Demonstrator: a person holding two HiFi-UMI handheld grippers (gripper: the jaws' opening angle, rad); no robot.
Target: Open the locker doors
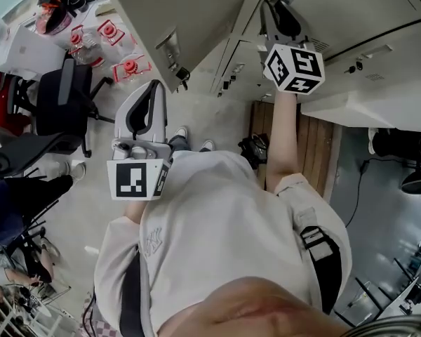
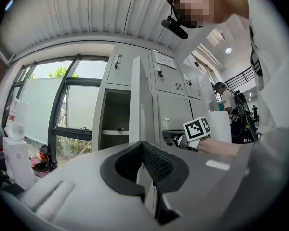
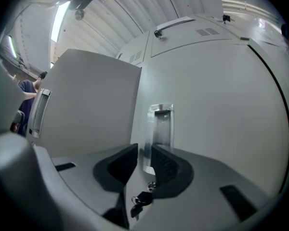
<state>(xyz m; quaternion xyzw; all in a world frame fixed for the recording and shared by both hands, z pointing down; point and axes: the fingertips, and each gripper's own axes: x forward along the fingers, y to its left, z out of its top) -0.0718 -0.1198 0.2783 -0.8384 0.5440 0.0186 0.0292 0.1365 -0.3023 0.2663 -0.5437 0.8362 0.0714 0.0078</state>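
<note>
A bank of grey lockers fills the top of the head view. My right gripper reaches up to a closed locker door. Its jaws stand on either side of the chrome handle, shut on the handle's edge. A key with a black fob hangs in the lock just below. To the left, another locker door stands swung open, showing its compartment. My left gripper is held low by my chest, shut and holding nothing.
Black office chairs and red-and-white items stand on the floor at left. A black bag lies by a wooden floor panel. A person in blue sits at far left. Windows flank the lockers.
</note>
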